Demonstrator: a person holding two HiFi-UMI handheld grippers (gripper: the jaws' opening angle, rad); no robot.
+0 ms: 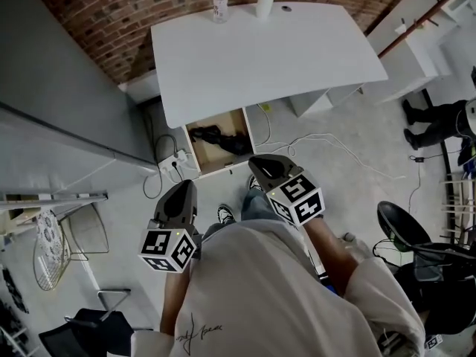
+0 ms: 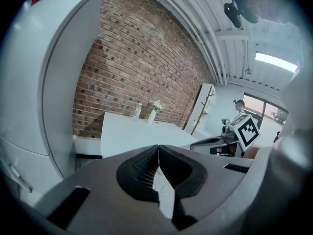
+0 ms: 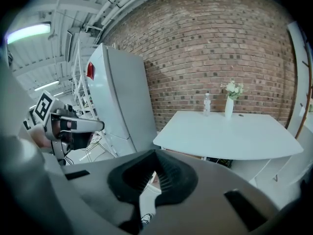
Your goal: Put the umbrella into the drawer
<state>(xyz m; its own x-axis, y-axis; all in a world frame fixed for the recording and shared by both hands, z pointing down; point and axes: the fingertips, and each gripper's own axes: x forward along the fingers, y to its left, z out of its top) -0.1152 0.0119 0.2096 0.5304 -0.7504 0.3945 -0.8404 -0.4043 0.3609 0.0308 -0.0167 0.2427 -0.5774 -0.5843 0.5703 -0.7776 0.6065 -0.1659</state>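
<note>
A black folded umbrella (image 1: 220, 138) lies inside the open wooden drawer (image 1: 195, 149) under the white table (image 1: 260, 54). My left gripper (image 1: 184, 187) hangs below and to the left of the drawer, and its jaws are shut with nothing between them. My right gripper (image 1: 261, 163) sits just right of the drawer's front edge, also shut and holding nothing. In the left gripper view the left gripper (image 2: 158, 148) points toward the table (image 2: 132, 133). In the right gripper view the right gripper (image 3: 154, 153) faces the table (image 3: 230, 133) from its left side.
A water bottle (image 1: 219, 4) and a white vase with flowers (image 1: 265, 0) stand at the table's far edge. A tall grey cabinet (image 1: 59, 88) fills the left. A power strip with cables (image 1: 174, 160) lies on the floor beside the drawer. A black chair (image 1: 398, 222) is at the right.
</note>
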